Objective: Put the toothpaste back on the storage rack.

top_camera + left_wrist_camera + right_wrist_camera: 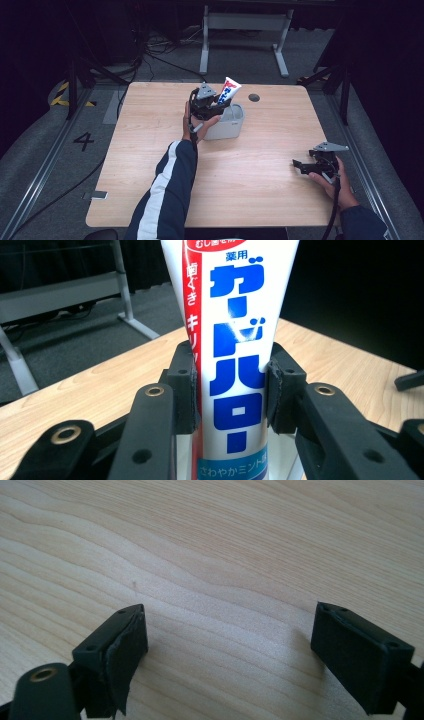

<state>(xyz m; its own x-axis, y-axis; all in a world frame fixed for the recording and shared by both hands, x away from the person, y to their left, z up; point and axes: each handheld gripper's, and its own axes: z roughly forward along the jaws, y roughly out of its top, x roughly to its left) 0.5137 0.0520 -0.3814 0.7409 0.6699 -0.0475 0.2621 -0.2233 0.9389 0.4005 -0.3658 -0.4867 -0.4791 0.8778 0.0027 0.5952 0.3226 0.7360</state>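
Wood worktop [150, 150], far edge: my left gripper [231, 385] clamps toothpaste tube [235, 340] over white bin [230, 127]; keep upright. Right gripper [227, 640] wide, empty.

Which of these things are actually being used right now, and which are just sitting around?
In use:
- toothpaste tube, clamped in the left hand-held gripper
- white container, under the tube

Just there:
- right hand-held gripper, open above bare wood
- wooden table
- dark round spot on the table
- desk frame behind

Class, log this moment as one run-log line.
left gripper: shut on toothpaste tube, over white container | right gripper: open, empty, above table
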